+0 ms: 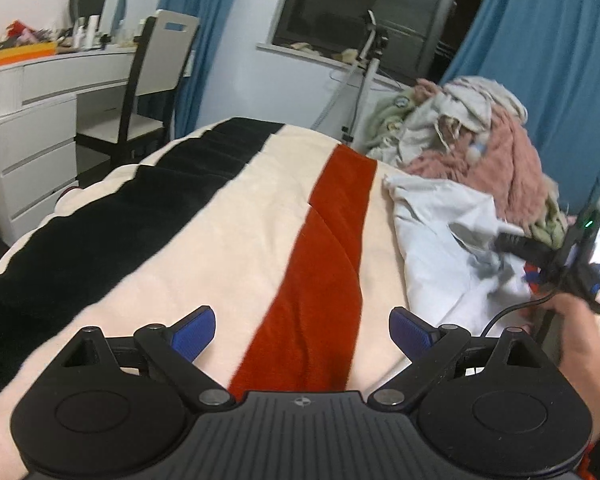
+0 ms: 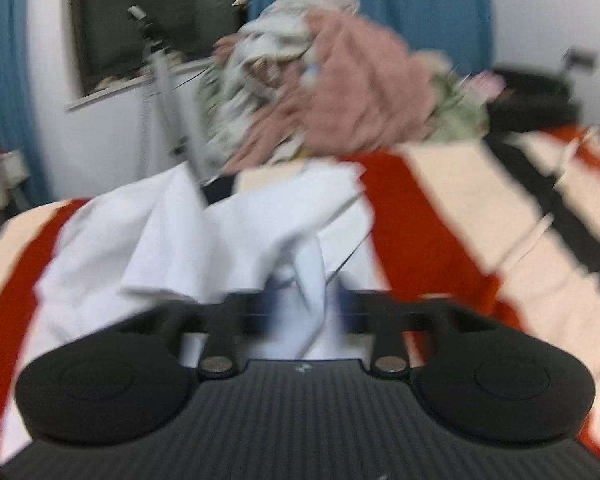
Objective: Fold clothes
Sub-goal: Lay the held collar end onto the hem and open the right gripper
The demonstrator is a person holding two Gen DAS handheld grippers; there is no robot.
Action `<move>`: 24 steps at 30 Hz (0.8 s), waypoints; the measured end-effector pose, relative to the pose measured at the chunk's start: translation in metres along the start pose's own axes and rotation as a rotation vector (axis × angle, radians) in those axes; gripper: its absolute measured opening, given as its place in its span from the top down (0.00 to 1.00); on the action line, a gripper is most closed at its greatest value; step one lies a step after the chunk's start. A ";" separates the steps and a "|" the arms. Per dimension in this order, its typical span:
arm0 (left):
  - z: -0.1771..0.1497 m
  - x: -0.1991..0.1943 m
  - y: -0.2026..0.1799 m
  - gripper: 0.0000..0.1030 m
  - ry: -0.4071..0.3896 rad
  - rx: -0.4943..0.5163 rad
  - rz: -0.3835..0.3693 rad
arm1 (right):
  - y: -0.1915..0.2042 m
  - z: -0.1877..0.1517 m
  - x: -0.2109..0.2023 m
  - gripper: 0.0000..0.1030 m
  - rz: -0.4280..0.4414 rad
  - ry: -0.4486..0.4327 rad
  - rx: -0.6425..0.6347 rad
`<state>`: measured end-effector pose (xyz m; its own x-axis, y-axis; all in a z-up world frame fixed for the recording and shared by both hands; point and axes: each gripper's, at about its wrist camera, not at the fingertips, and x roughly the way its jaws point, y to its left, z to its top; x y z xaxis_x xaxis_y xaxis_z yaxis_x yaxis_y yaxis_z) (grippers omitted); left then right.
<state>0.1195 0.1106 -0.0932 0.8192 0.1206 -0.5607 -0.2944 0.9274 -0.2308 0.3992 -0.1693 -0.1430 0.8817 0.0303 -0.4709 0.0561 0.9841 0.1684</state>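
A white garment (image 1: 440, 236) lies crumpled on the striped blanket (image 1: 228, 232) at the right of the left wrist view. My right gripper (image 2: 306, 304) is shut on a bunched fold of that white garment (image 2: 204, 232); the view is blurred. The right gripper (image 1: 516, 246) also shows in the left wrist view, over the garment, held by a hand (image 1: 576, 332). My left gripper (image 1: 302, 332) is open and empty, low over the blanket's red stripe, to the left of the garment.
A pile of pink, grey and green clothes (image 1: 480, 136) sits at the bed's far right, behind the garment (image 2: 340, 92). A tripod (image 1: 364, 80), blue curtains (image 1: 540, 40), a chair (image 1: 148, 80) and a white dresser (image 1: 32, 120) stand beyond the bed.
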 end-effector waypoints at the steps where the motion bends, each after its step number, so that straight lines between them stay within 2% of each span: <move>1: -0.001 0.001 -0.003 0.08 0.005 0.010 -0.003 | 0.001 0.000 -0.011 0.13 0.039 -0.008 -0.011; 5: -0.003 -0.001 -0.011 0.08 -0.001 0.051 -0.012 | 0.007 0.001 -0.069 0.15 0.131 -0.052 -0.091; 11: -0.008 -0.021 -0.021 0.08 -0.019 0.109 -0.059 | 0.016 -0.004 -0.193 0.15 0.205 -0.108 -0.152; 17: -0.017 -0.071 -0.019 0.08 -0.071 0.192 -0.103 | 0.006 -0.039 -0.311 0.15 0.224 -0.124 -0.151; 20: -0.020 -0.099 -0.013 0.05 -0.107 0.183 -0.136 | 0.003 -0.060 -0.344 0.15 0.194 -0.131 -0.154; 24: -0.022 -0.113 -0.012 0.05 -0.093 0.167 -0.134 | -0.011 -0.081 -0.373 0.15 0.172 -0.159 -0.085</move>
<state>0.0196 0.0781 -0.0448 0.8897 0.0176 -0.4562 -0.1012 0.9820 -0.1593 0.0315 -0.1775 -0.0389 0.9377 0.1779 -0.2984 -0.1352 0.9781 0.1582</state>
